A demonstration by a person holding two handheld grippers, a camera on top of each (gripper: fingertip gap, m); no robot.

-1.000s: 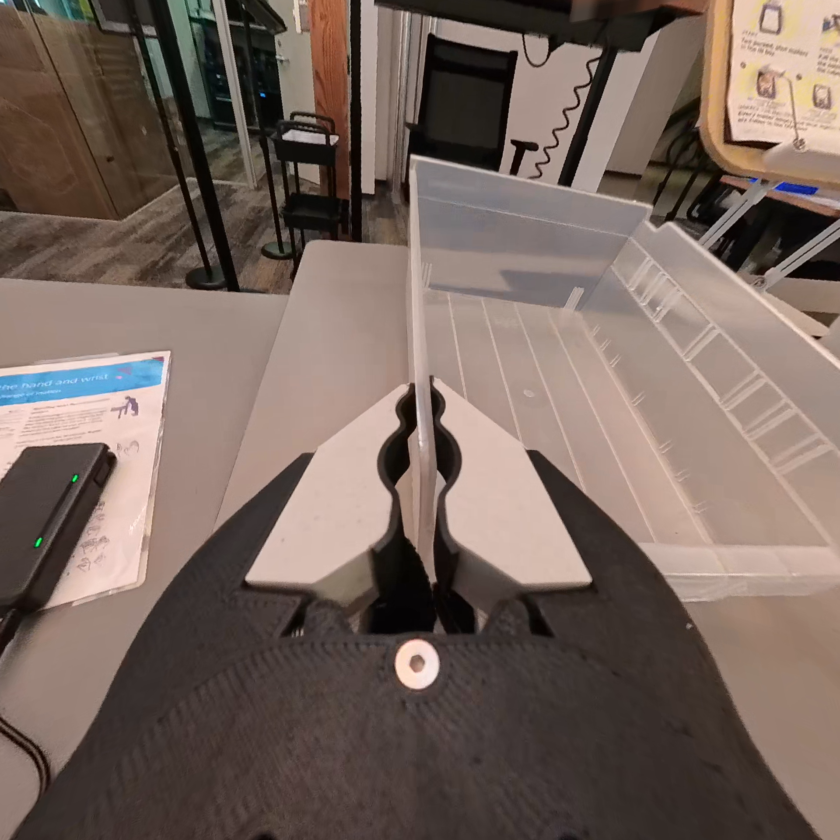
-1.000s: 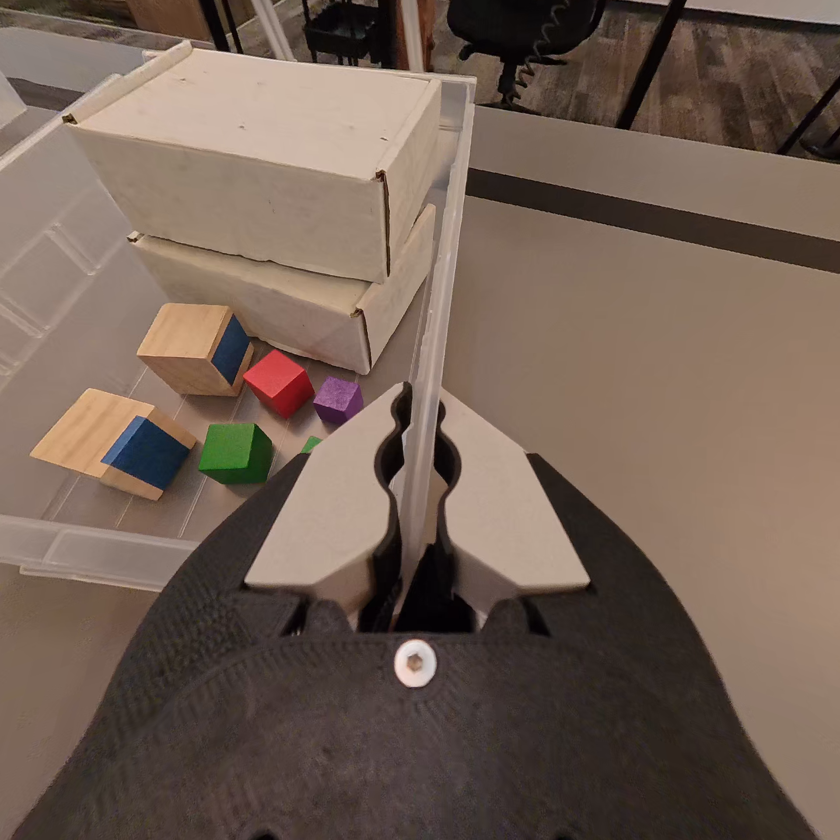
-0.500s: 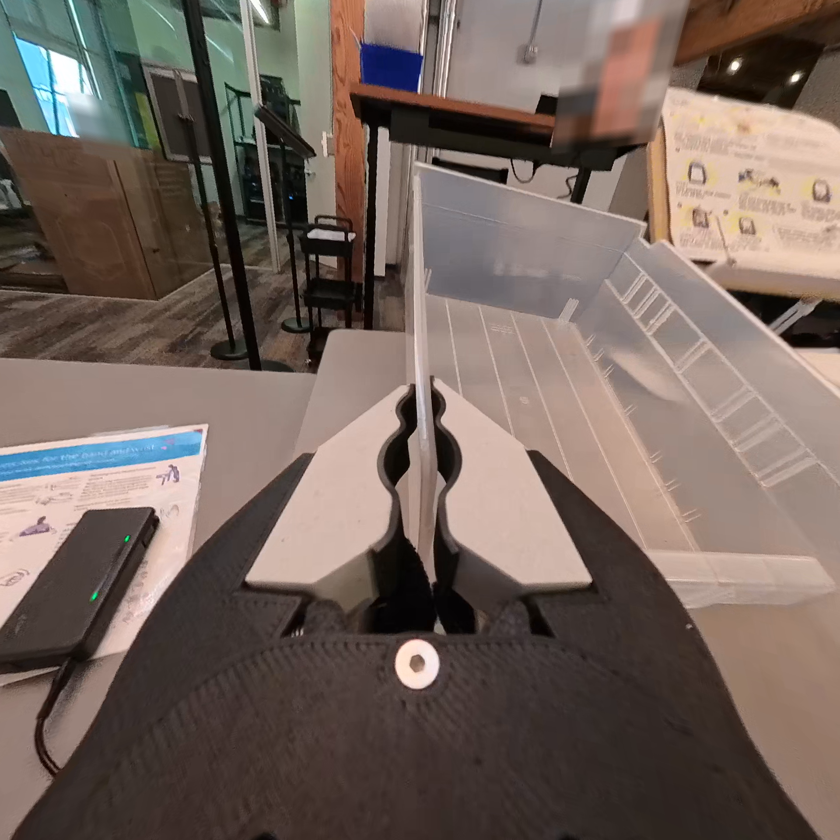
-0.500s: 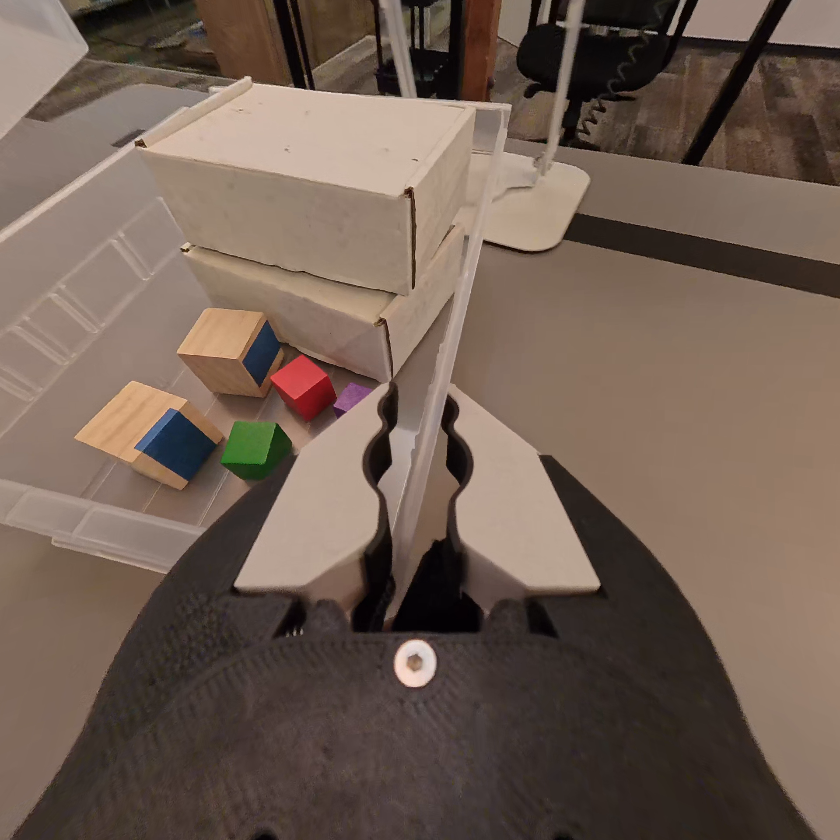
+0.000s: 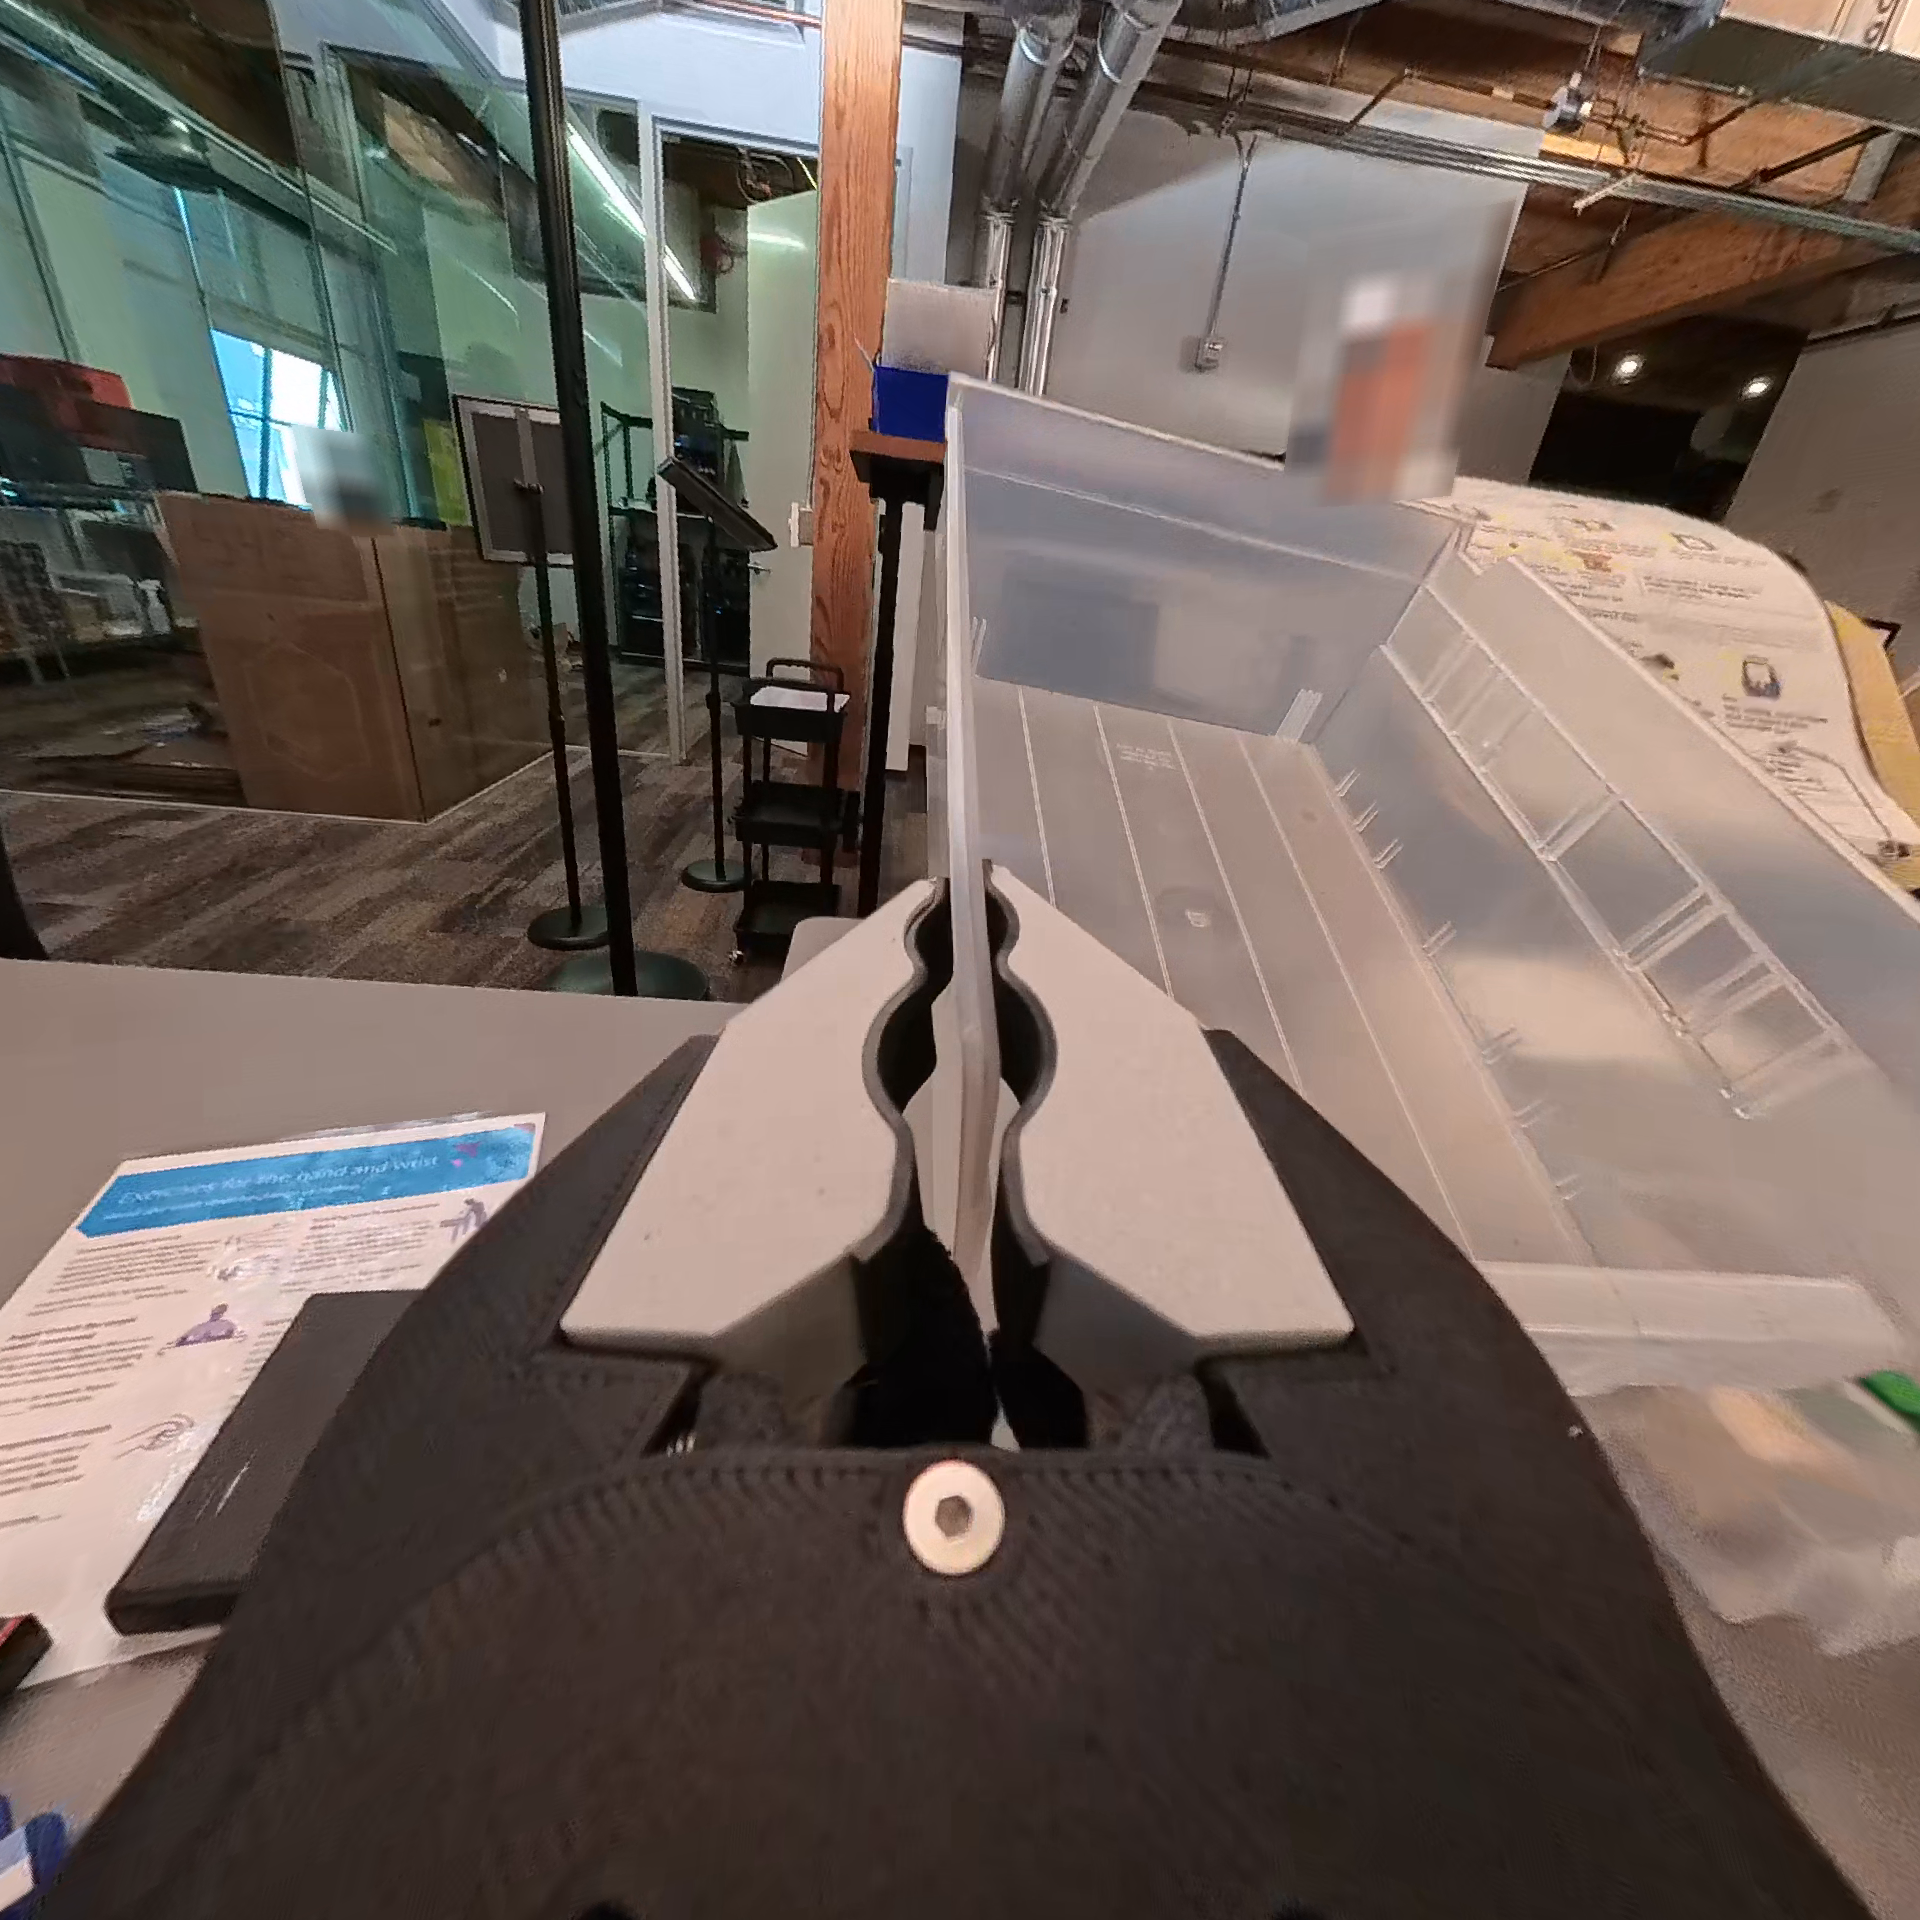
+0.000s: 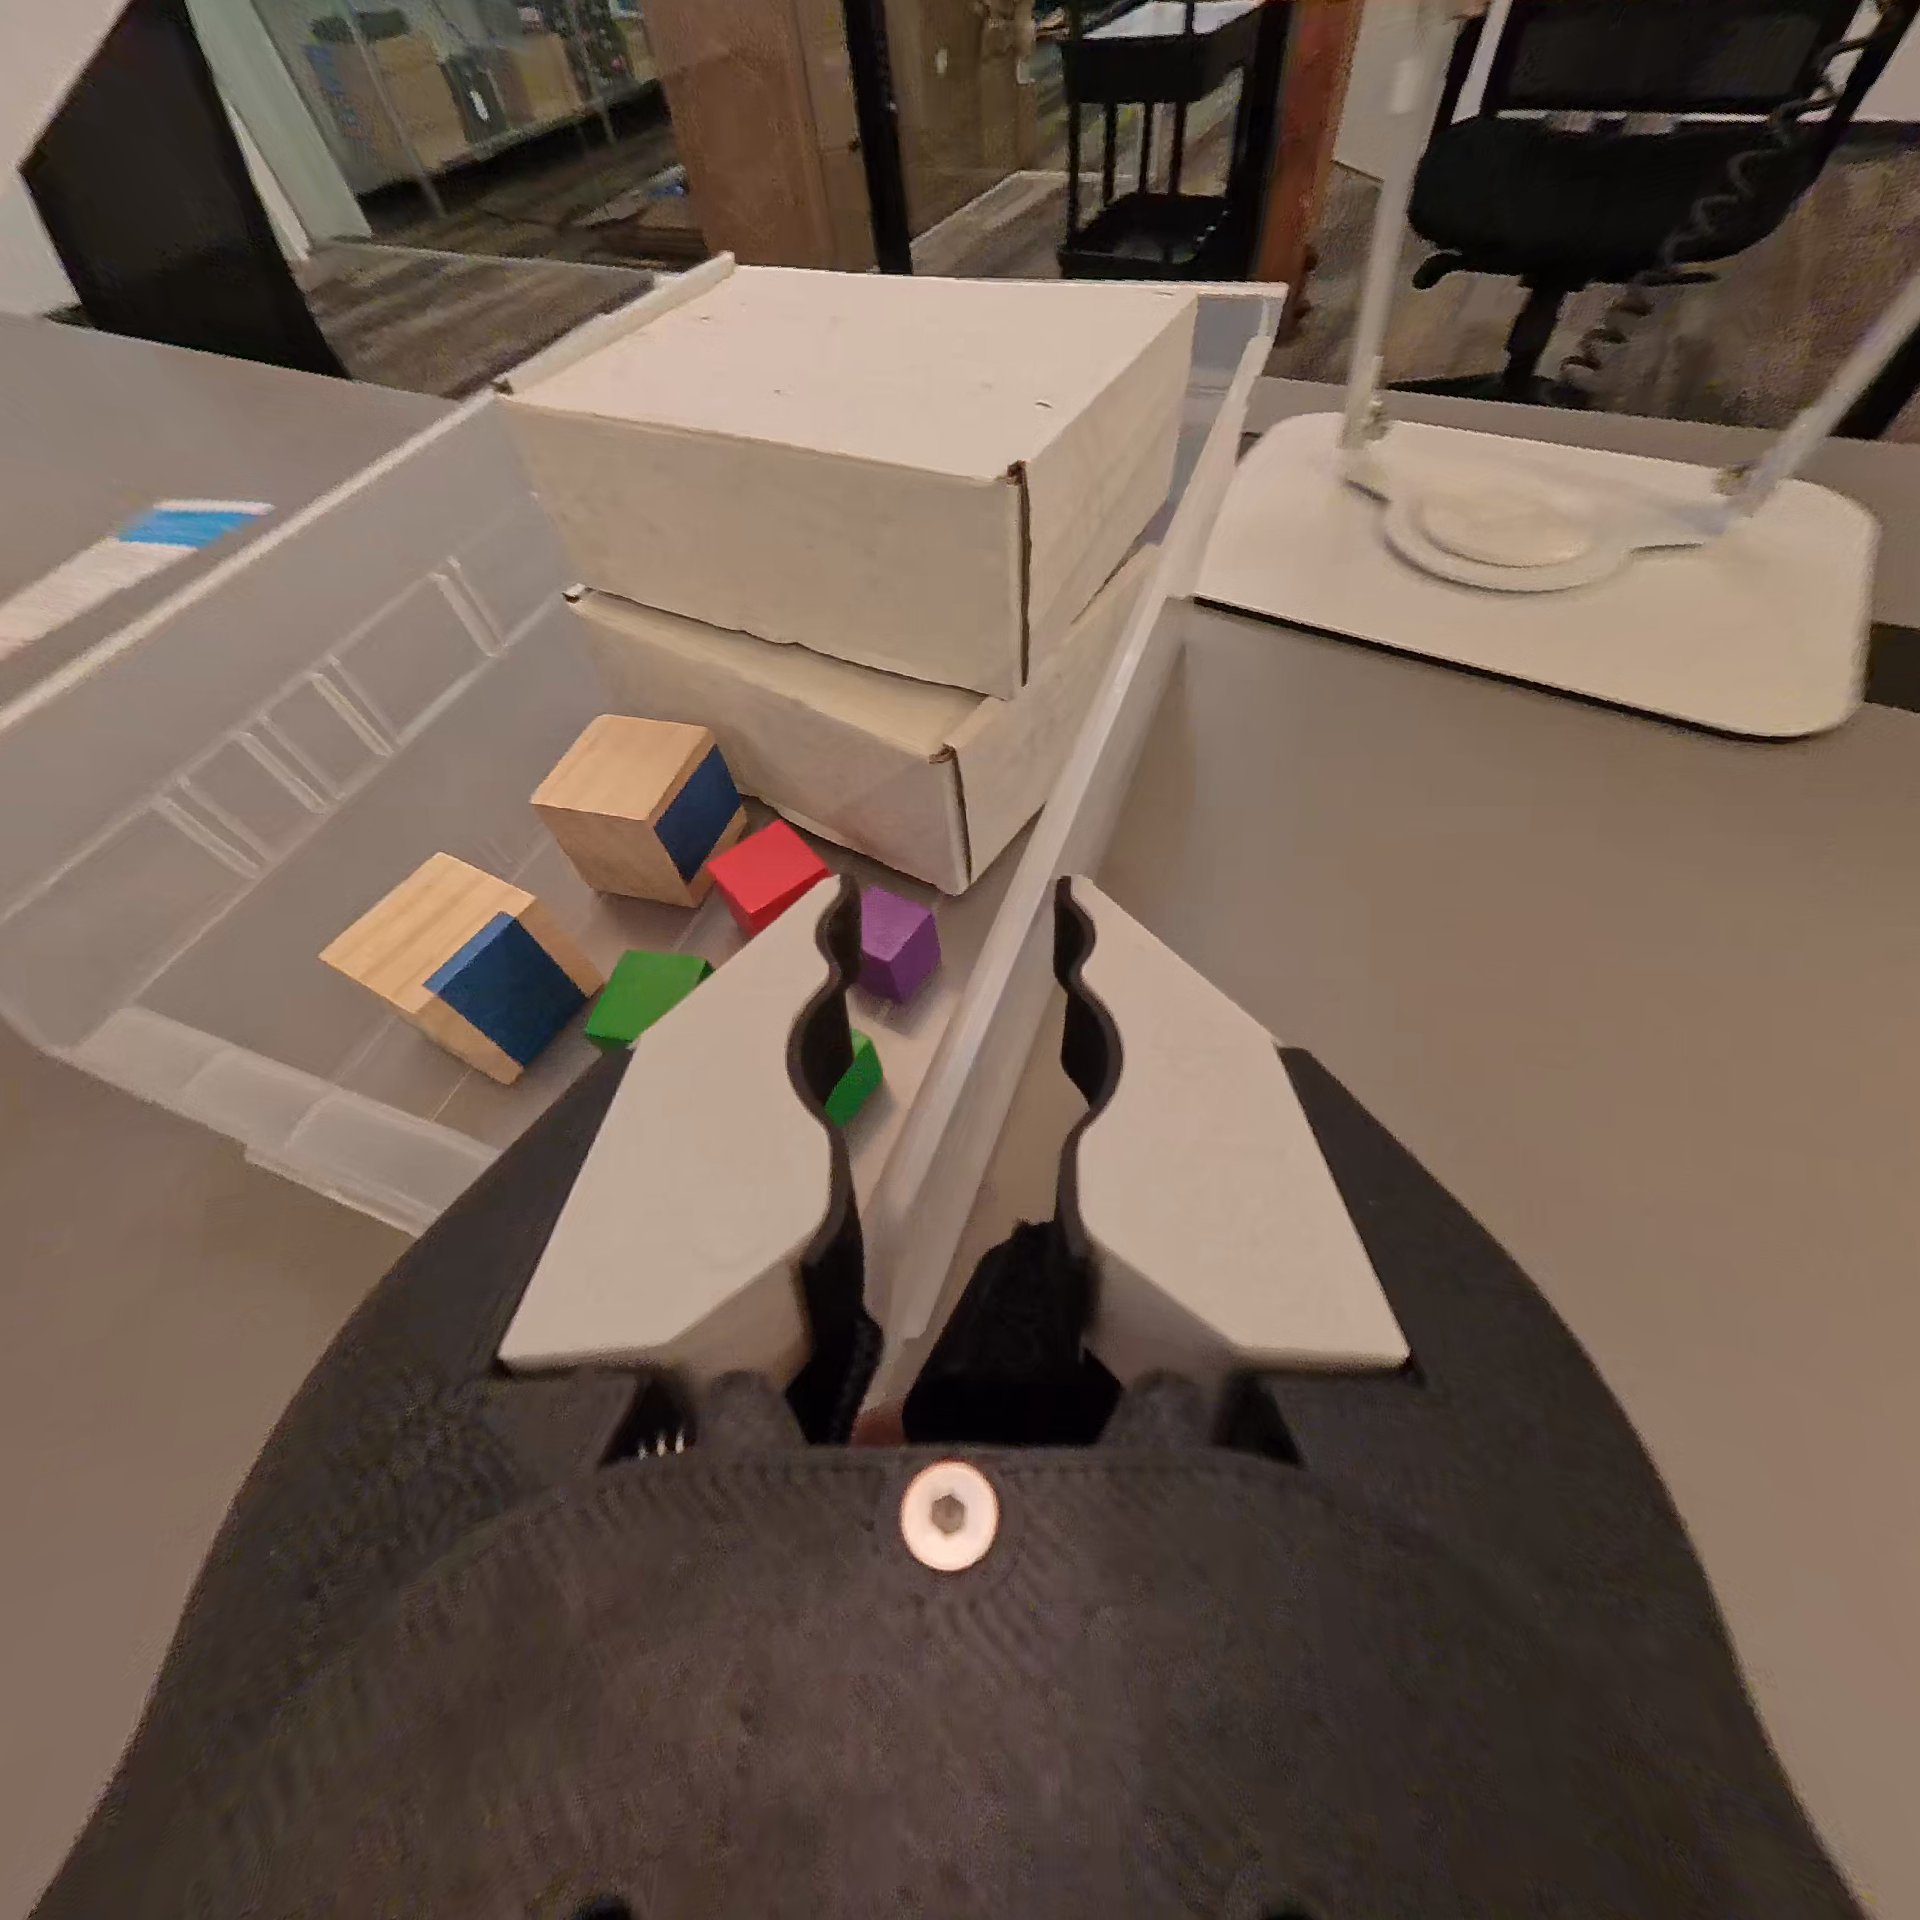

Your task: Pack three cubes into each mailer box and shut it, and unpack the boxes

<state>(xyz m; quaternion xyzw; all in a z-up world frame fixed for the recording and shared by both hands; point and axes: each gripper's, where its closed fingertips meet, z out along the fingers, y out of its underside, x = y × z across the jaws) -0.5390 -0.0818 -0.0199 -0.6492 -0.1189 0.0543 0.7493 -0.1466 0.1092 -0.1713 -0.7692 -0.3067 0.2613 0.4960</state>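
Observation:
My left gripper (image 5: pixel 964 883) is shut on the edge of an empty clear plastic lid (image 5: pixel 1247 831) and holds it tilted up off the table. My right gripper (image 6: pixel 954 888) is open, with the right wall of the clear bin (image 6: pixel 1122 707) standing between its jaws. In the bin lie two stacked white mailer boxes, both shut: an upper one (image 6: pixel 831 447) and a lower one (image 6: pixel 831 748). In front of them lie two wooden cubes with blue faces (image 6: pixel 634 800) (image 6: pixel 457 956), a red cube (image 6: pixel 764 868), a purple cube (image 6: pixel 896 940) and two green cubes (image 6: pixel 639 992) (image 6: pixel 857 1075).
A printed leaflet (image 5: pixel 260 1247) and a black power bank (image 5: pixel 239 1455) lie on the grey table left of my left gripper. A white stand base (image 6: pixel 1558 561) sits on the table right of the bin. Poles, a cart and a chair stand beyond the table.
My left gripper has raised the lid and tilted it upward. My right gripper has opened and let go of the bin's right wall.

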